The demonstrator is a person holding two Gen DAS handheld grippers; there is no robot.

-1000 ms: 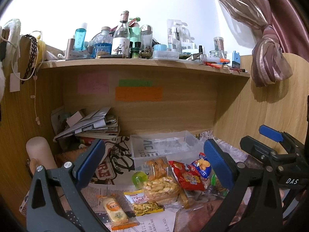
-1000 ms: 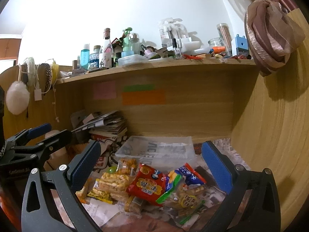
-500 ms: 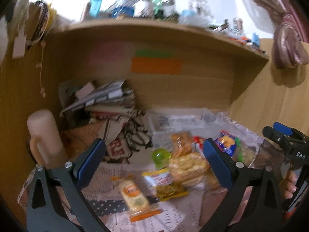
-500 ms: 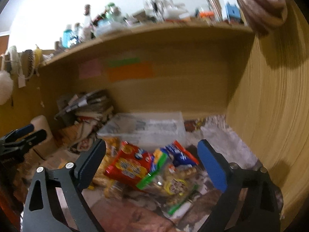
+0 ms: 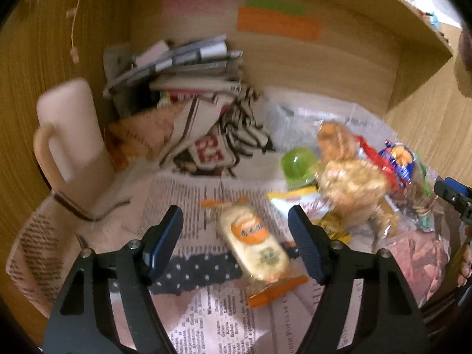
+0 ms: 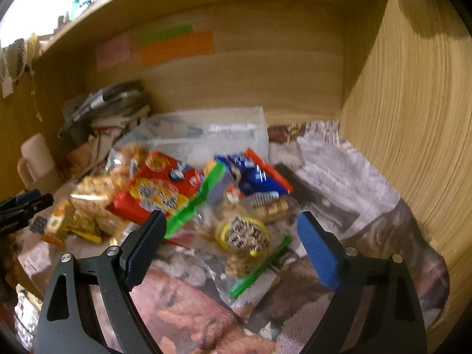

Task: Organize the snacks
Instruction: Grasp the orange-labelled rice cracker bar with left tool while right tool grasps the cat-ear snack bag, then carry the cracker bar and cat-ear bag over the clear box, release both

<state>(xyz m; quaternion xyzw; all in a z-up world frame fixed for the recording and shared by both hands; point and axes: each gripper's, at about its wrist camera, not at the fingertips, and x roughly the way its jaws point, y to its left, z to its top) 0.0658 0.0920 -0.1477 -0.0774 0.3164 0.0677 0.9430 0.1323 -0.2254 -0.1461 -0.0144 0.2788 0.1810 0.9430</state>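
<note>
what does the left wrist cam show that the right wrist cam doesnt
Only the left wrist view shows the open left gripper over an orange-ended cracker packet, a green round thing and printed fabric.

Only the right wrist view shows the open right gripper over a green-edged clear bag of snacks and the clear bin plainly.

Both share the snack pile with its blue packet, the beige mug, the paper stack and the orange sticky note.

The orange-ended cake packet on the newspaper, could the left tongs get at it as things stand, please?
Probably yes: the left tongs stand open around the cake packet, which lies alone on the newspaper, with nothing covering it.
</note>
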